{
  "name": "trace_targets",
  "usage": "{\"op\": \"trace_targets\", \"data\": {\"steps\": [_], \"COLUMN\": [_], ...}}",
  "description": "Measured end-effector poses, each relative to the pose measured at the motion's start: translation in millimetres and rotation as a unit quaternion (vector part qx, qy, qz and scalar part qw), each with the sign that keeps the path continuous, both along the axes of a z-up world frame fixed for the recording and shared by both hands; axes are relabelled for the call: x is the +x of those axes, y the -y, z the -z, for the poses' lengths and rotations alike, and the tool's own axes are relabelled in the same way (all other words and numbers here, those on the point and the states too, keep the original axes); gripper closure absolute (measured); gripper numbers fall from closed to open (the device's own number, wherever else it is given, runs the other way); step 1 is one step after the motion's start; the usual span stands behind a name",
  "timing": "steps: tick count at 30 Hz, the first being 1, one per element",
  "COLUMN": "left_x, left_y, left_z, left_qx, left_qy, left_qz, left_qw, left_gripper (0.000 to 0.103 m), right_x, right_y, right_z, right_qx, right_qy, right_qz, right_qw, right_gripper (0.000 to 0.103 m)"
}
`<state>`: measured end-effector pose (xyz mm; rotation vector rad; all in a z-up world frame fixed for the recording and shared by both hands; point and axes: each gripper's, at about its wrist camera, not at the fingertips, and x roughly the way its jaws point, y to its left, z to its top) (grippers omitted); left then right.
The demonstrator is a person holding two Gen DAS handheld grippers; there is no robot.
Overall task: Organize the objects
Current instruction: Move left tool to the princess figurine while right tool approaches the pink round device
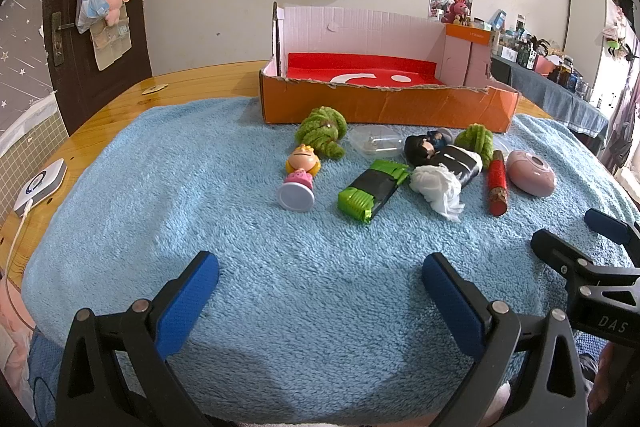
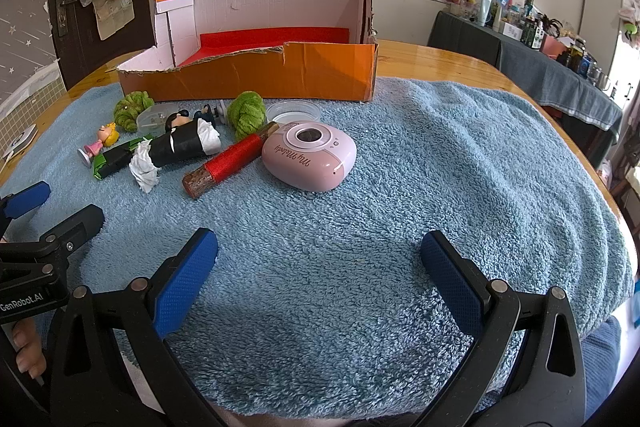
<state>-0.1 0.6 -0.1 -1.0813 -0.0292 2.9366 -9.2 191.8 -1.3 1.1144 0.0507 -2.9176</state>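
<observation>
Several small objects lie on a blue towel (image 1: pixel 240 211) in front of an open orange cardboard box (image 1: pixel 384 103) with a red liner. Among them are a pink-based doll figurine (image 1: pixel 299 173), a green-and-black wrapped pack (image 1: pixel 370 190), a crumpled white tissue (image 1: pixel 438 189), a red-wound stick (image 1: pixel 497 183), a pink rounded device (image 2: pixel 310 157), two green yarn bundles (image 1: pixel 322 131) (image 2: pixel 247 113) and a black-haired figurine (image 1: pixel 420 147). My left gripper (image 1: pixel 320 277) is open and empty, well short of the objects. My right gripper (image 2: pixel 319 259) is open and empty, near the pink device.
The box (image 2: pixel 256 75) stands at the back of a wooden table (image 1: pixel 192 83). A white charging device with cable (image 1: pixel 40 185) lies at the table's left edge. A clear plastic lid (image 2: pixel 294 111) and a clear case (image 1: pixel 376 143) lie near the box. A cluttered sideboard (image 2: pixel 560 67) stands at the right.
</observation>
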Motion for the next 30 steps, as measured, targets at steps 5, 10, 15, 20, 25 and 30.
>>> {"op": "trace_targets", "data": {"steps": [5,10,15,20,25,30], "left_x": [-0.1,-0.2,0.0,-2.9,-14.6,-31.1], "left_y": [0.0,-0.1,3.2,9.7,19.4,31.4], "left_z": [0.0,-0.1,-1.0,-15.8,-31.4,-42.5], "left_qx": [0.000,0.000,0.013,0.026,0.025,0.015], "left_qy": [0.000,0.001,0.005,0.004,0.005,0.024], "left_qz": [0.000,0.000,0.003,0.005,0.019,0.046], "left_qw": [1.0000,1.0000,0.9999,0.9997,0.9995,0.9985], "left_gripper": [0.000,0.000,0.000,0.000,0.000,0.000], "right_x": [-0.3,-0.3,-1.8,-6.4,-16.9,-33.4], "right_y": [0.0,0.2,0.0,-4.7,-5.5,-15.1], "right_z": [0.2,-0.1,-1.0,-7.0,-17.6,-23.3], "right_qx": [0.000,0.000,0.000,0.000,0.008,0.007], "right_qy": [0.000,0.000,0.010,0.010,0.003,0.023], "right_qz": [0.000,0.000,-0.006,-0.019,-0.034,-0.062], "right_qw": [1.000,1.000,1.000,1.000,0.999,0.998], "right_gripper": [0.000,0.000,0.000,0.000,0.000,0.000]}}
